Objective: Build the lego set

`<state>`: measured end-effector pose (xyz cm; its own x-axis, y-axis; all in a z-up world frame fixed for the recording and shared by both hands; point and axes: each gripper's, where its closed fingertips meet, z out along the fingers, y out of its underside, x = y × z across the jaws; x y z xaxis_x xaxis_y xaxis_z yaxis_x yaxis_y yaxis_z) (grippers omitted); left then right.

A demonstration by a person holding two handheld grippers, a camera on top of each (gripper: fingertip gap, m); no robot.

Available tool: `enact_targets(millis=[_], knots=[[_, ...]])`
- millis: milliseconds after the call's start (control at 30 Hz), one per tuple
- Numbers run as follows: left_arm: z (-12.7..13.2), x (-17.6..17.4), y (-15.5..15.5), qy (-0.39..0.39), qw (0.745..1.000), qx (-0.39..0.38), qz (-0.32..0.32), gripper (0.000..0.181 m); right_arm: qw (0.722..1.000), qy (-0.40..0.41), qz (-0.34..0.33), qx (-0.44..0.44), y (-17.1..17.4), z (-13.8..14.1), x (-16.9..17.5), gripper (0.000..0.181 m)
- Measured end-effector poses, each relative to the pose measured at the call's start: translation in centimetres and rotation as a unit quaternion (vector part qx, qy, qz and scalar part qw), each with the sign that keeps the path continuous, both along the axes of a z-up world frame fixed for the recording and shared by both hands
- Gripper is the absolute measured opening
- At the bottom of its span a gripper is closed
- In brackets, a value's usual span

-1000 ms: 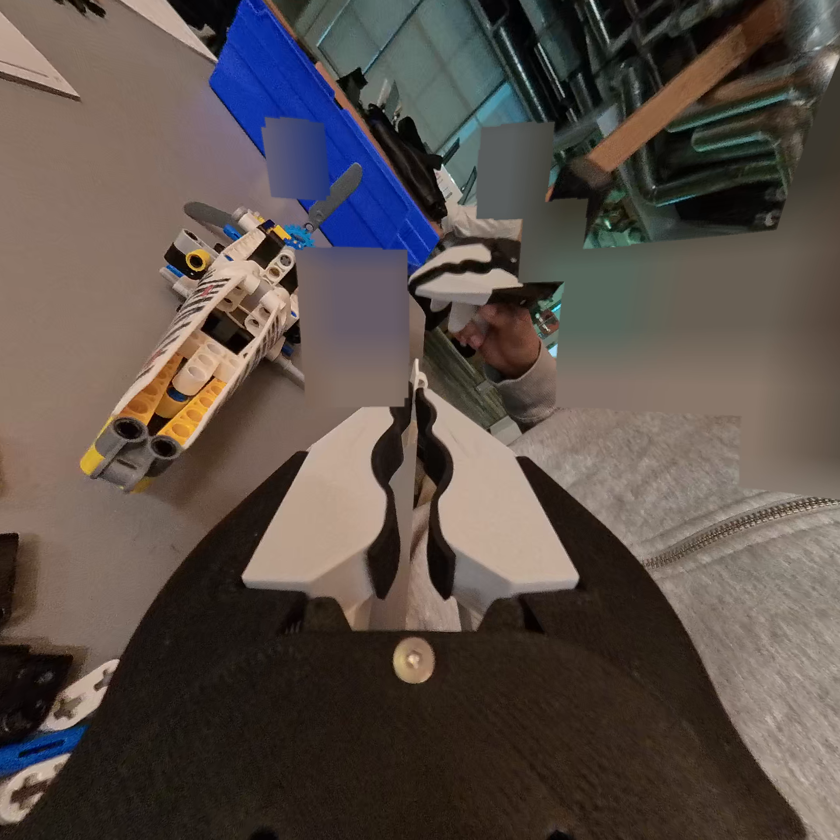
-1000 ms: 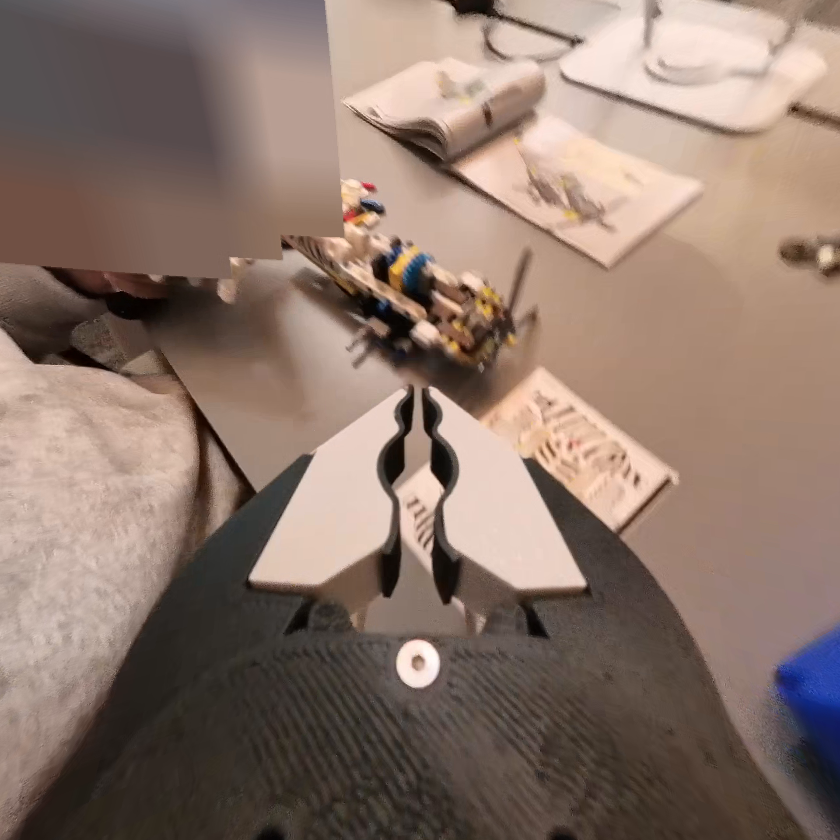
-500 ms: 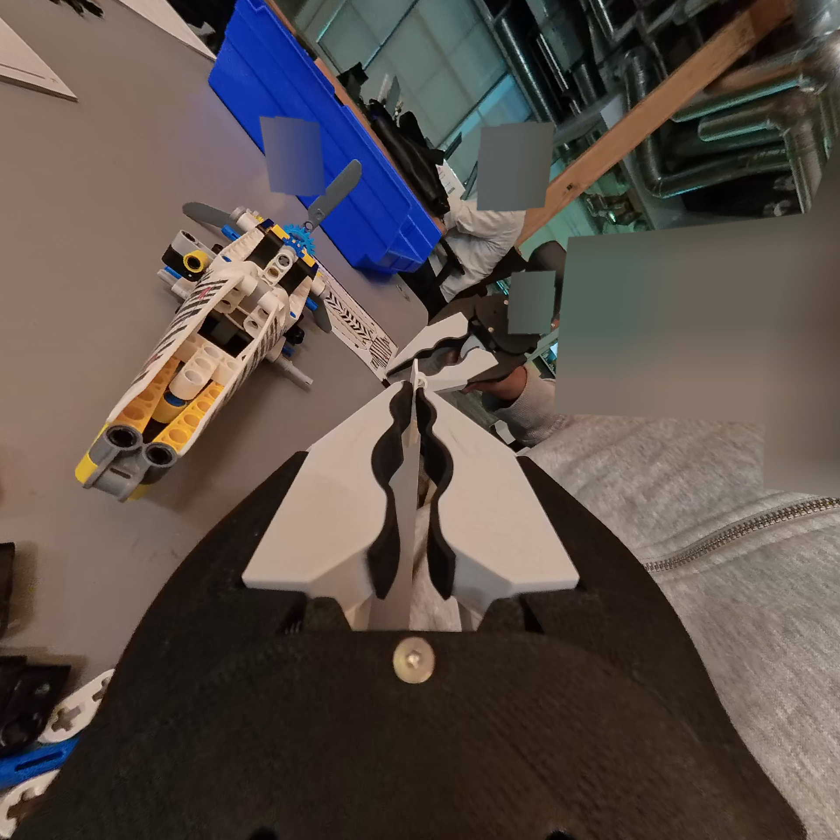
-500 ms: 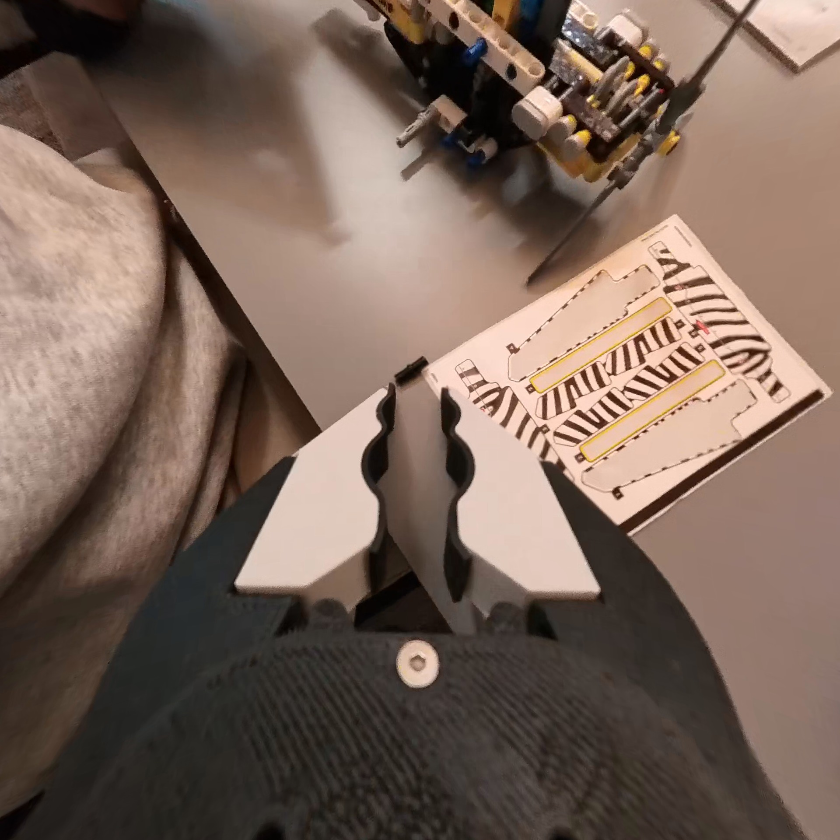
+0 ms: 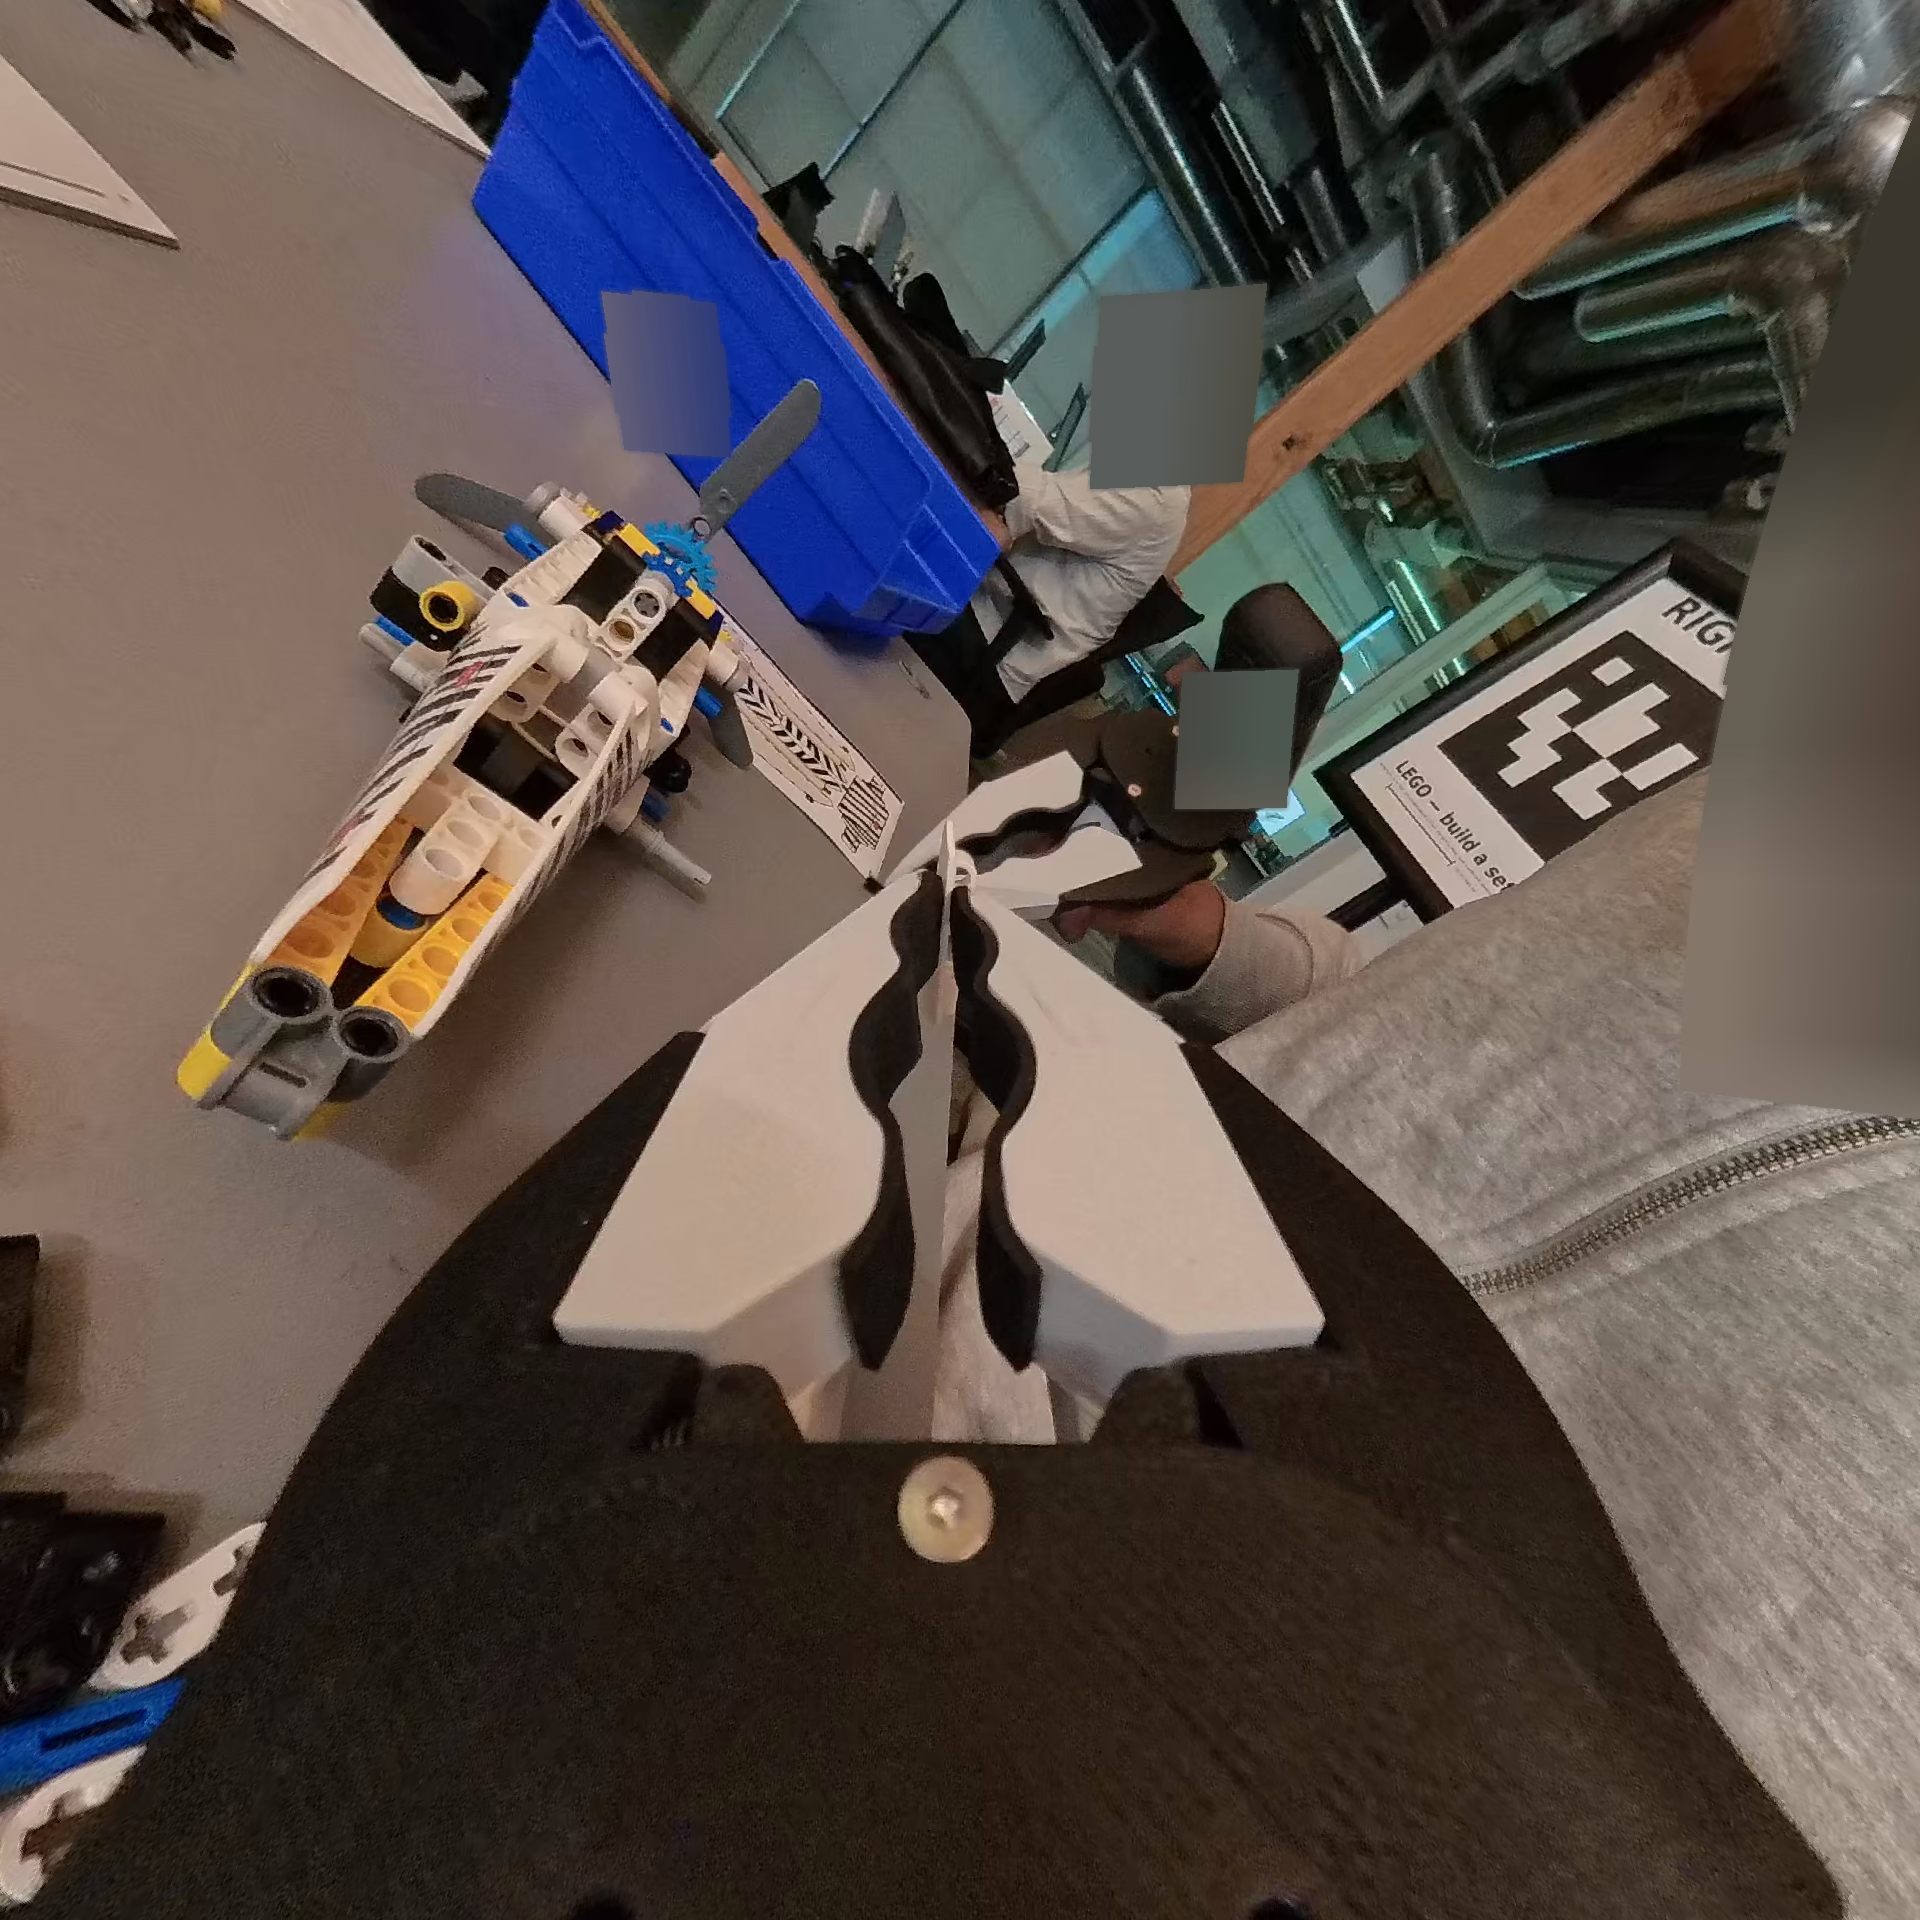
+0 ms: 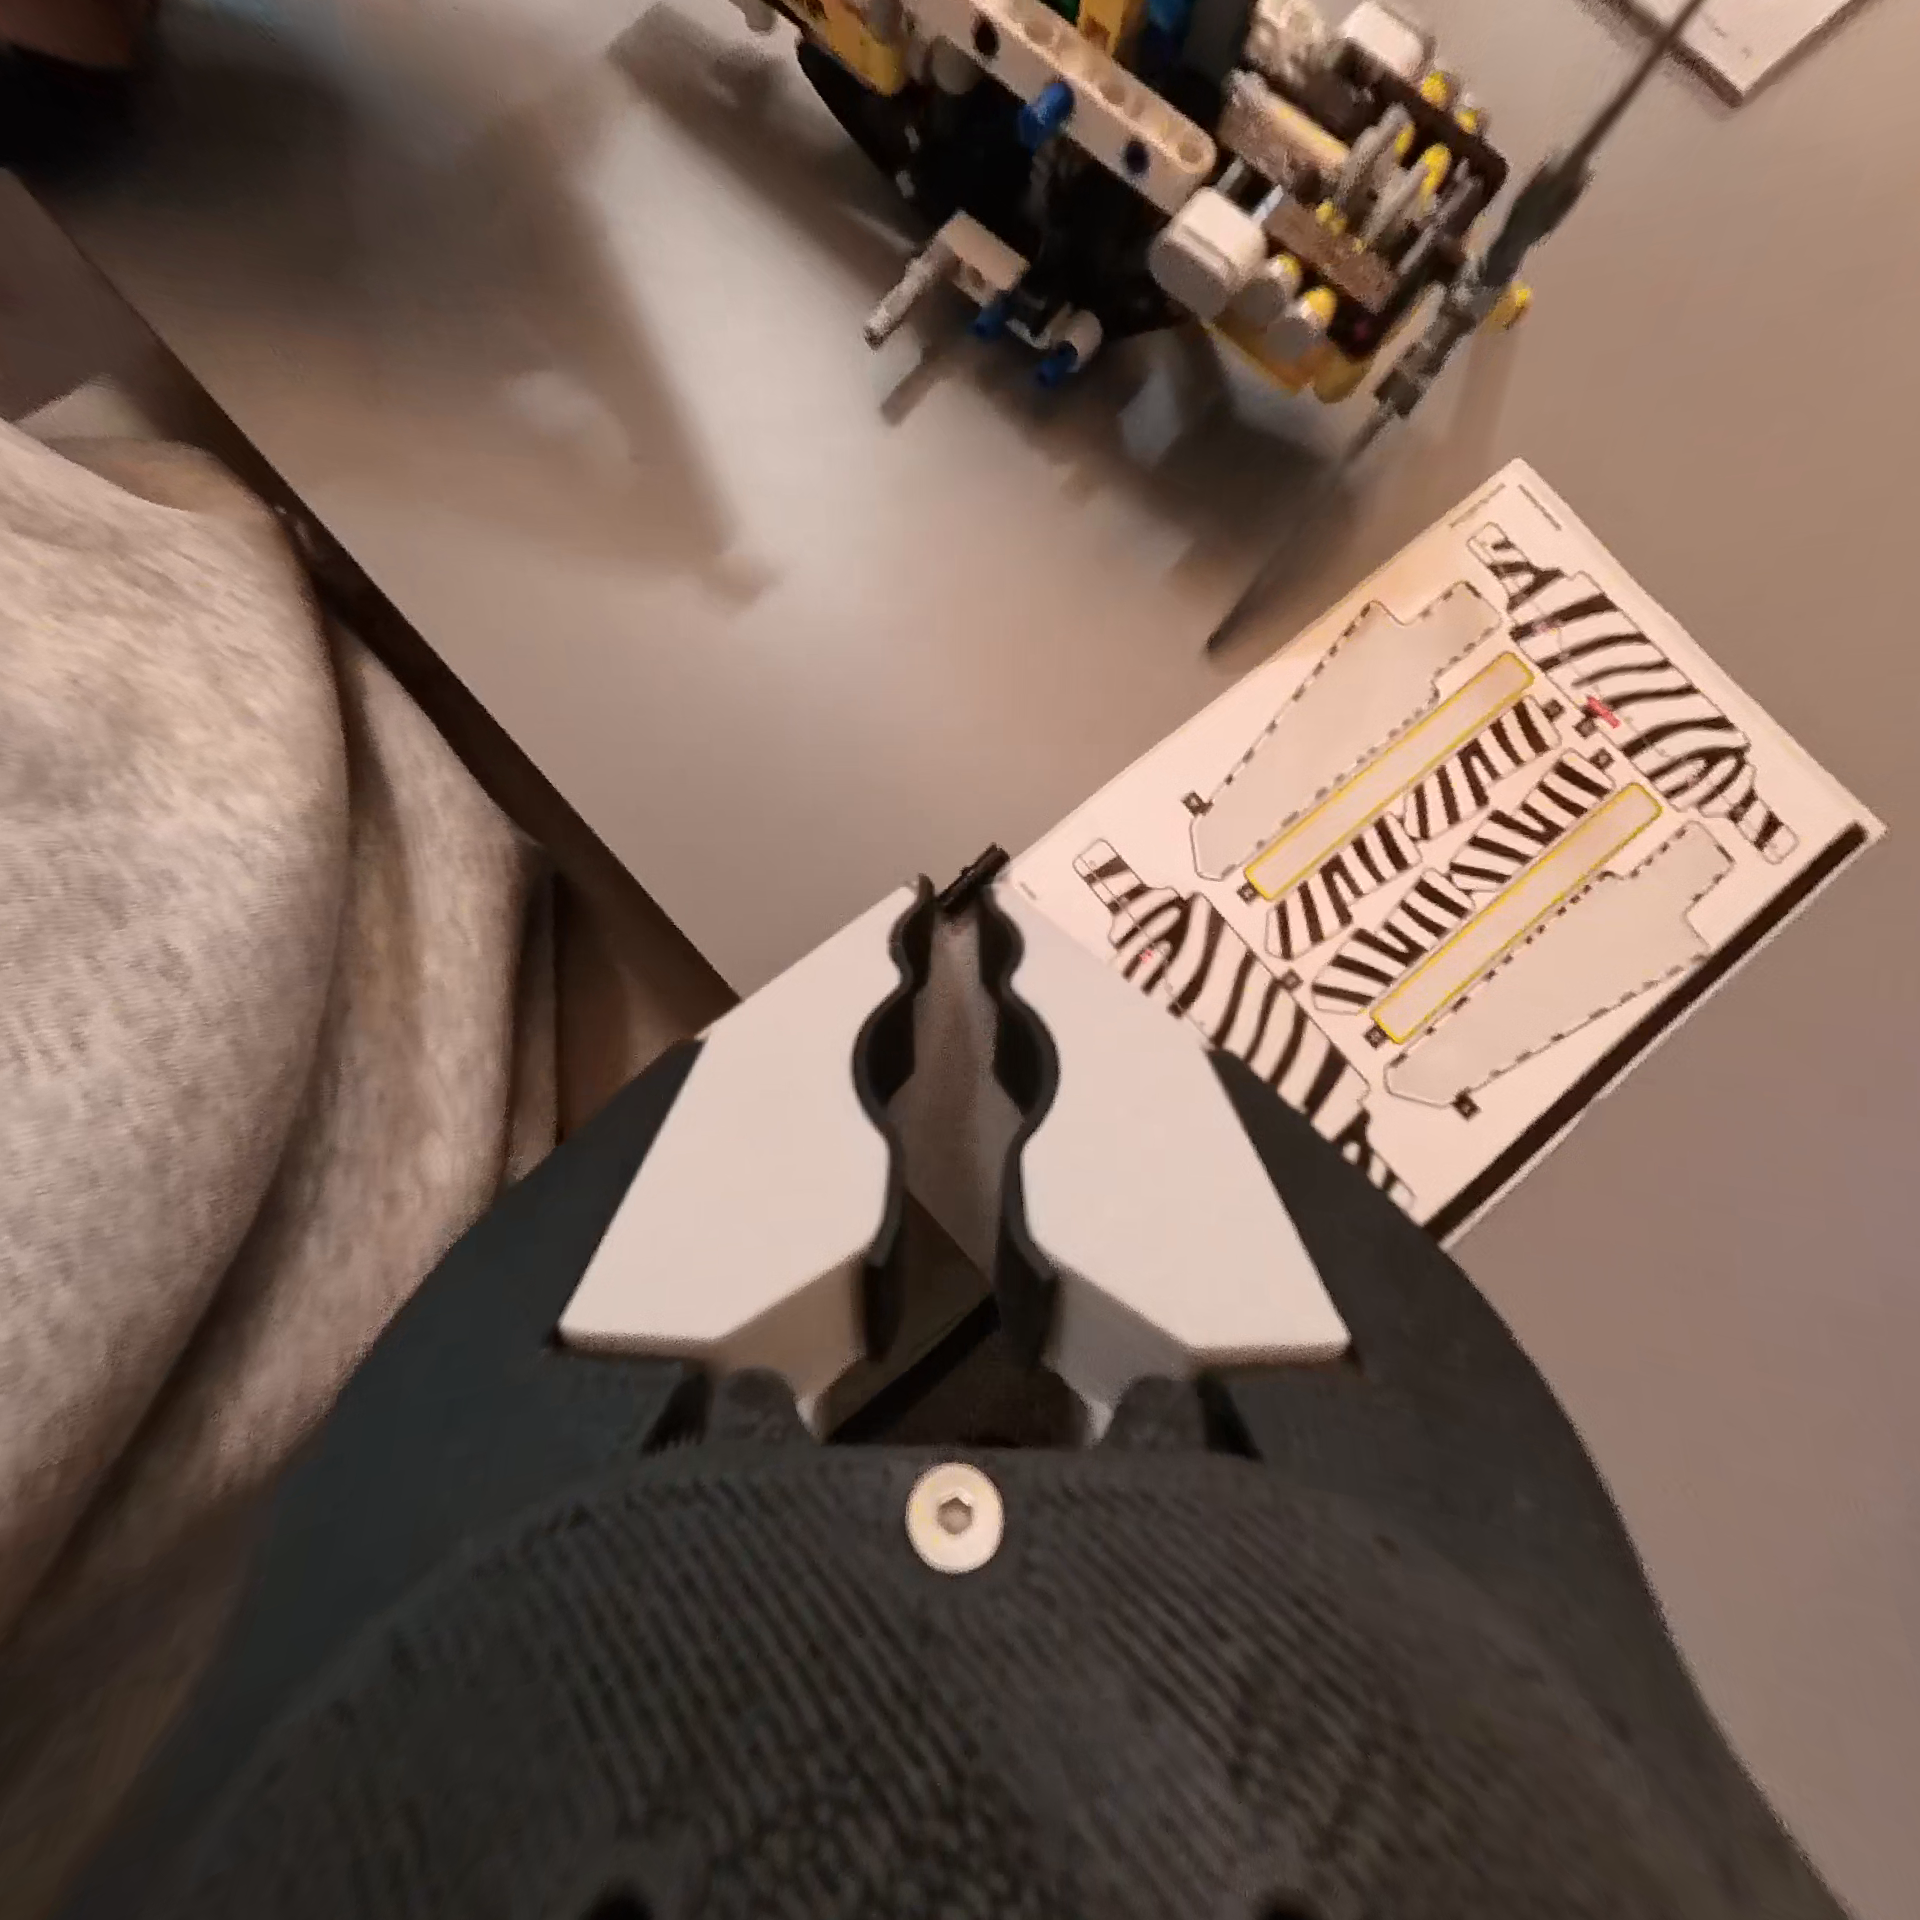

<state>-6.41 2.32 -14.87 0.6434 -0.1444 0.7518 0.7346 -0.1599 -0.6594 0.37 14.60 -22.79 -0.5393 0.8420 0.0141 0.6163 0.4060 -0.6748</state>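
The part-built Lego plane (image 5: 468, 790), white with zebra stripes, yellow beams and a grey propeller, lies on the grey table (image 5: 208, 436). It also shows, blurred, in the right wrist view (image 6: 1195, 187). My left gripper (image 5: 948, 883) is shut on a small thin white piece (image 5: 947, 854), held off the table's near edge in front of a grey sweatshirt. My right gripper (image 6: 958, 902) has its jaws narrowly apart, low over the table's near edge. A tiny black piece (image 6: 968, 864) sits right at its tips beside the sticker sheet (image 6: 1455, 831). The right gripper also shows in the left wrist view (image 5: 1023, 831).
A blue bin (image 5: 727, 343) stands behind the plane. Loose white, blue and black parts (image 5: 94, 1662) lie at the lower left. A sign with a black-and-white marker (image 5: 1558, 748) stands off the table. A seated person (image 5: 1091, 540) is in the background. White paper (image 5: 62, 177) lies far left. My right fingertips sit around 15 cm from my left ones.
My right gripper swung down from looking across the table to the near edge by the sticker sheet, and its jaws have narrowed. The left gripper stayed put with the white piece.
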Motion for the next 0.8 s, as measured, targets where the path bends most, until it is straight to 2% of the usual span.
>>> enact_targets(millis=[167, 367, 600, 800], knots=[[0.1, 0.0, -0.1, 0.0, 1.0, 0.003, -0.002, 0.0, 1.0, 0.005, 0.01, -0.01, -1.4, 0.0, -0.5, 0.004], [0.1, 0.1, 0.0, -0.001, 1.0, 0.004, -0.005, 0.0, 0.997, 0.023, 0.071, -0.031, -3.9, 0.0, -0.5, 0.004], [0.1, 0.1, -0.1, -0.002, 1.0, 0.004, -0.006, 0.0, 0.997, 0.014, 0.047, -0.053, -3.9, 0.1, -0.7, 0.01], [0.1, 0.1, 0.0, -0.002, 1.0, 0.003, -0.006, 0.0, 0.998, 0.027, 0.024, -0.044, -3.5, 0.1, -1.1, 0.005]])
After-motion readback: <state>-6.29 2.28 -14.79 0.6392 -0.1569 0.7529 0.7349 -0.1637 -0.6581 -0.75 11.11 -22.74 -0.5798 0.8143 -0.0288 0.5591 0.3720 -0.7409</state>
